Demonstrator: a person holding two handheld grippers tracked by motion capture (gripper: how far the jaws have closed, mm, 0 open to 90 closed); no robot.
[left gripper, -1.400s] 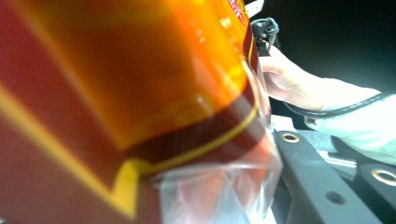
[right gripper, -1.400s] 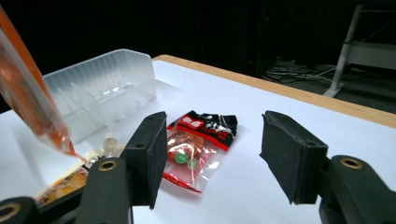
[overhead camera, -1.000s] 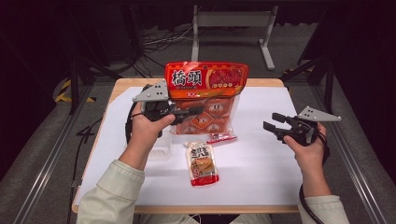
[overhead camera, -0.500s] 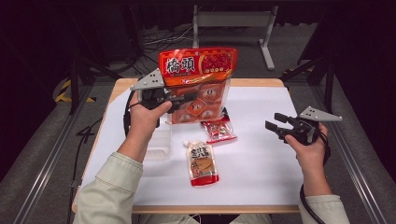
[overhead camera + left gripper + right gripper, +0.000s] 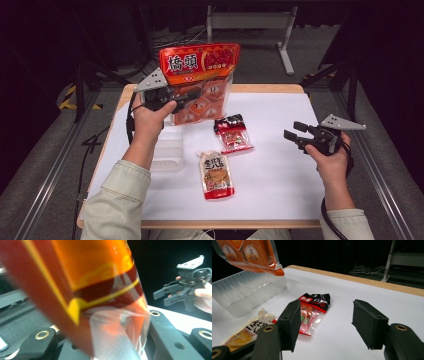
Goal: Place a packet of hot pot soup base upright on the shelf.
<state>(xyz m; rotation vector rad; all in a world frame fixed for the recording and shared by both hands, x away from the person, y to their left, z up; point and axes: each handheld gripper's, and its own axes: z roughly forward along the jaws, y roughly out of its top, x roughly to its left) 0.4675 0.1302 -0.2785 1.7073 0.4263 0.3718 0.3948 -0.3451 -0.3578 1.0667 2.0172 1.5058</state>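
Note:
My left gripper (image 5: 192, 97) is shut on a big orange-red snack bag (image 5: 200, 75) and holds it upright in the air above the table's far left. In the left gripper view the bag (image 5: 87, 290) sits between the jaws, pinched at its clear lower part. My right gripper (image 5: 296, 134) hovers over the right side of the table, open, with nothing between its jaws (image 5: 327, 322). A small red-and-black packet (image 5: 232, 132) (image 5: 312, 307) lies flat mid-table. Nearer the front lies an orange-and-white pouch (image 5: 216, 175) (image 5: 249, 327).
A clear plastic tray (image 5: 167, 150) (image 5: 249, 290) stands on the white table top (image 5: 280, 190) below the lifted bag, beside the left forearm. Dark floor, metal rails and a stand frame (image 5: 250, 22) surround the table. The other gripper (image 5: 172, 293) shows far off in the left gripper view.
The left hand has carried the big bag up and to the left, away from the small packets. The right gripper has stayed where it was, still open.

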